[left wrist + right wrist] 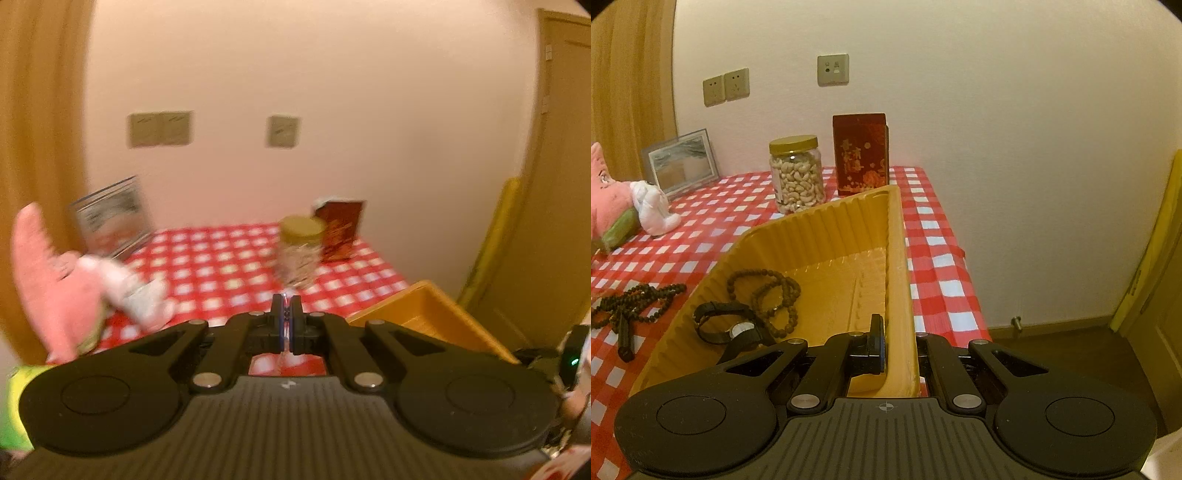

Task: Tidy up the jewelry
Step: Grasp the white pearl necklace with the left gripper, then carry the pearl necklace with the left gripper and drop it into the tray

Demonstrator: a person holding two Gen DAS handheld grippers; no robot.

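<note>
Right jaws clamp the yellow tray [827, 229] wall; left jaws pinch a thin chain [285, 295].

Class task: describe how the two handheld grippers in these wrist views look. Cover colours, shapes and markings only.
Both the left gripper and the right gripper are matte black. Each has a ribbed grey-black body, two round flat discs at the sides, angled linkage bars with silver pivot pins, and black fingers edged in blue. A small white mark sits centred on each body.
</note>
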